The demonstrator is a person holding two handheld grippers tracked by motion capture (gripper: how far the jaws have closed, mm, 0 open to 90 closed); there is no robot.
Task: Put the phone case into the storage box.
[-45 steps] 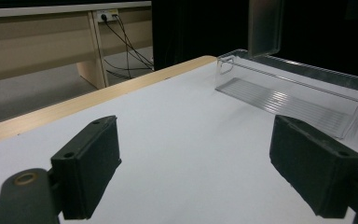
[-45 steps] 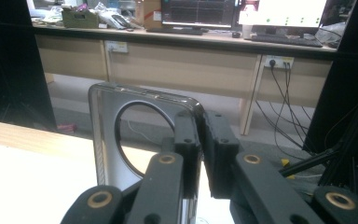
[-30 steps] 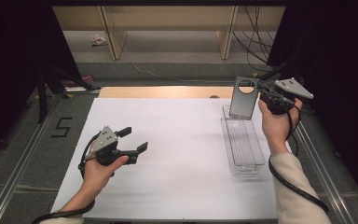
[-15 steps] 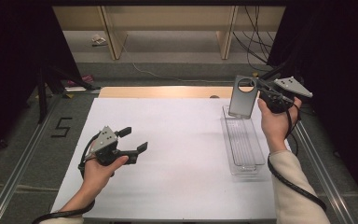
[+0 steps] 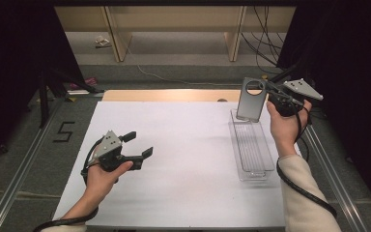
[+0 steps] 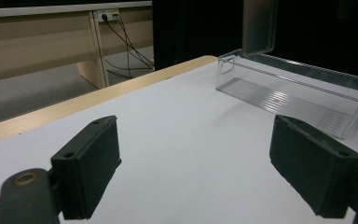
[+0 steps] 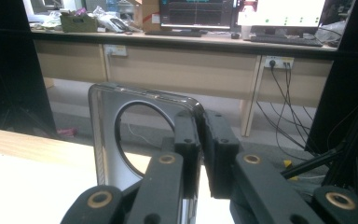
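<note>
Nearest you, your left gripper (image 5: 134,145) hovers low over the white table (image 5: 183,159) with its jaws spread wide and nothing between them. Ahead of it and well off to its right lies the clear plastic tray (image 5: 252,150), long and shallow, empty. Farther out, your right gripper (image 5: 266,91) has its jaws pinched tight on one edge of the grey plate (image 5: 250,99) with a round hole, holding it upright just above the tray's far end.

a clear tray (image 5: 252,151) lies on the table's (image 5: 183,193) right side; a flat panel (image 5: 249,100) stands upright above its far end.
</note>
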